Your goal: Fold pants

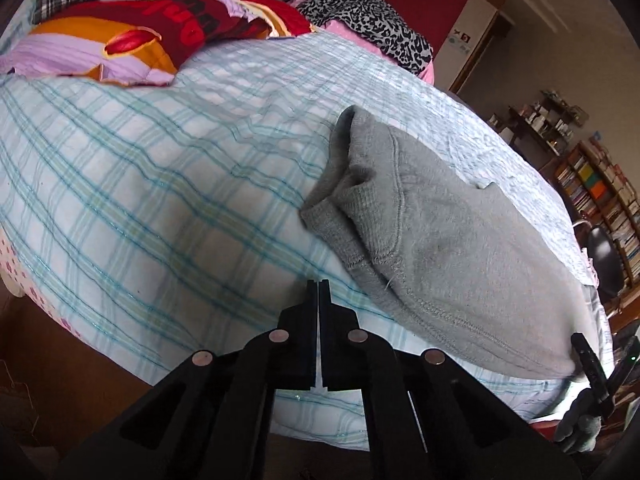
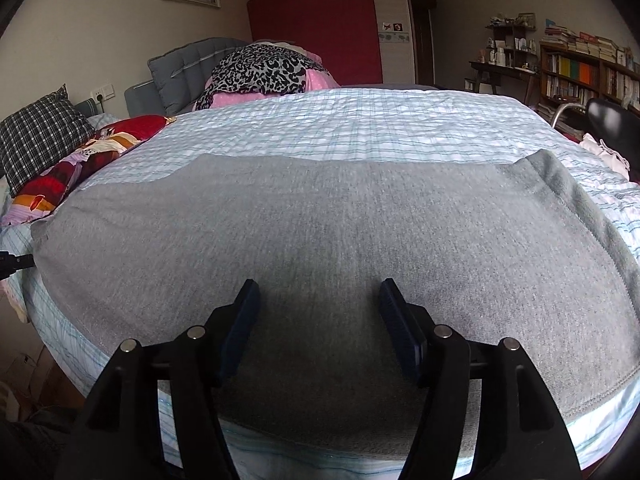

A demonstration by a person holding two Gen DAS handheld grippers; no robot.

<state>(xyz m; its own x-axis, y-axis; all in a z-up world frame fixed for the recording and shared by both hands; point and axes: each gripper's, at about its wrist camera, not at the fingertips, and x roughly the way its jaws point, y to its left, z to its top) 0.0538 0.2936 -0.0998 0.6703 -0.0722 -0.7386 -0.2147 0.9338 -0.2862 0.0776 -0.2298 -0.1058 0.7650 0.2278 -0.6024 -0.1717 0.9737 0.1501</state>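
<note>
- Lying across the lower centre of the right wrist frame, the grey fleece pants [image 2: 320,240] are spread flat on a bed with a pale blue checked sheet [image 2: 360,128], apparently already doubled leg on leg, which leaves a broad smooth panel ready for the next fold.
- Seen from the left wrist, the same grey fleece pants [image 1: 440,248] run from centre to lower right of the frame, their ribbed cuff end [image 1: 340,184] bunched toward the middle of the bed with the pale blue checked sheet [image 1: 160,180].
- At bottom centre of that frame the left claw [image 1: 318,286] has its jaws pressed together with nothing between them, its tips over bare sheet just beside the pants' near edge; no cloth is caught, so a grasp, if meant, looks to have missed.
- At bottom centre of the right wrist frame the right claw [image 2: 318,292] stands partly open, jaws either side of a strip of grey cloth and low over it; whether the tips touch the cloth cannot be told, and nothing is pinched.
- A red and orange patterned quilt [image 1: 132,36] and a leopard-print cloth [image 2: 260,68] sit well apart at the head of the bed, clear of the folding space.
</note>
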